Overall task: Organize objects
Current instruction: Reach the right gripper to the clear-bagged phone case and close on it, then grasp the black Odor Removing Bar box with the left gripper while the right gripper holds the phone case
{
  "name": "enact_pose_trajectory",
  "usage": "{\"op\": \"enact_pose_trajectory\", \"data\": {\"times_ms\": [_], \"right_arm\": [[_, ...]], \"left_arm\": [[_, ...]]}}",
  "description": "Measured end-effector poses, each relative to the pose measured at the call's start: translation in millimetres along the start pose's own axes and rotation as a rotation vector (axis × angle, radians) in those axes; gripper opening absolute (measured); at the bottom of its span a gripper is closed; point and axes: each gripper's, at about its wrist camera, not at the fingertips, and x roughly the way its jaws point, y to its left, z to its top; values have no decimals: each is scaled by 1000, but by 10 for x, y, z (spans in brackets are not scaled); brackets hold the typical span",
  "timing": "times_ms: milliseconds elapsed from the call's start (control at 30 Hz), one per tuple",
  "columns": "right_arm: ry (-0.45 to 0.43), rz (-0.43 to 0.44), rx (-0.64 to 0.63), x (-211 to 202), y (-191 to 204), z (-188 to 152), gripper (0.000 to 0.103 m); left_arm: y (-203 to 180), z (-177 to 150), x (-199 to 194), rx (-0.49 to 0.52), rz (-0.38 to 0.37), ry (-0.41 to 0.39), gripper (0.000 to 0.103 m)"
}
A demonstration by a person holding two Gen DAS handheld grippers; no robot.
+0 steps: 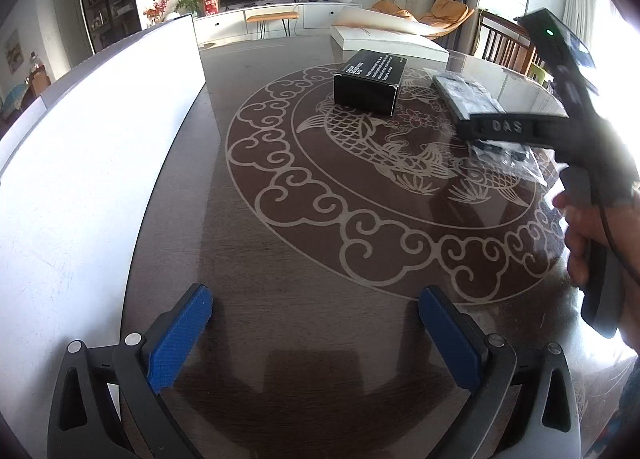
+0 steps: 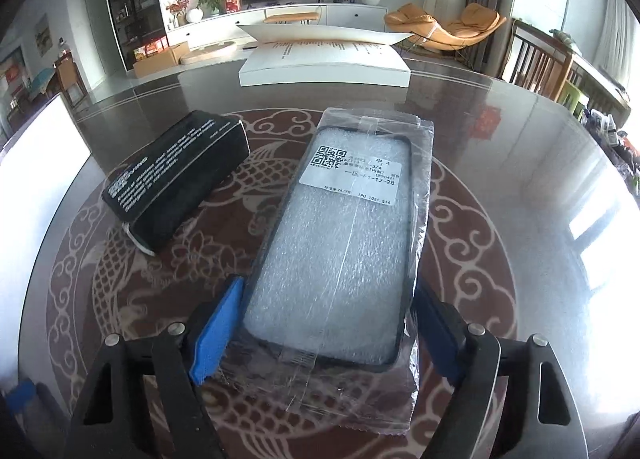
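A: Risks first. The right gripper (image 2: 326, 325) straddles the bagged phone case (image 2: 340, 243), 1 blue pad on each long edge. The loose clear wrapper spills past the case at the near end. My guess: the pads catch film instead of the hard frame, and the case slides inside the bag when lifted.

B: Pinching yet?

A: Can't confirm. The pads sit right at the edges, the left one just touching the wrapper, the right one partly hidden behind it. No visible squeeze. I'd call it spread around the case, not clamped.

B: Other hazards?

A: The black box (image 2: 176, 183) lies just left of the case, near its far half. A crooked lift could clip it. The glass table top (image 2: 500, 163) looks slick too, so a 1-sided push would likely skate the case away.

B: Where's the case against the box?

A: Right of the box, close but apart, long axis running away from the camera, label at the far end. The white open box (image 2: 324, 67) sits well beyond both.

B: Left gripper (image 1: 316, 335)?

A: Spread wide, nothing between its pads, hanging over bare table well short of the black box. The white board (image 1: 100, 139) is far to the box's left.
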Motion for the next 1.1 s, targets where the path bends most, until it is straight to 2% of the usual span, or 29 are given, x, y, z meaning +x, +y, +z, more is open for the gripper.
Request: {"op": "enact_pose_trajectory", "data": {"times_ms": [267, 333, 400, 1100], "right_arm": [[-14, 29, -44, -555, -255, -693, 82], [-9, 28, -37, -607, -291, -777, 92], [16, 25, -29, -587, -307, -800, 103], [15, 19, -27, -556, -314, -794, 103]], "left_arm": [[1, -2, 1, 0, 0, 0, 103], [-1, -1, 1, 0, 0, 0, 103], [0, 0, 1, 0, 0, 0, 103], [1, -3, 5, -6, 15, 12, 103]]}}
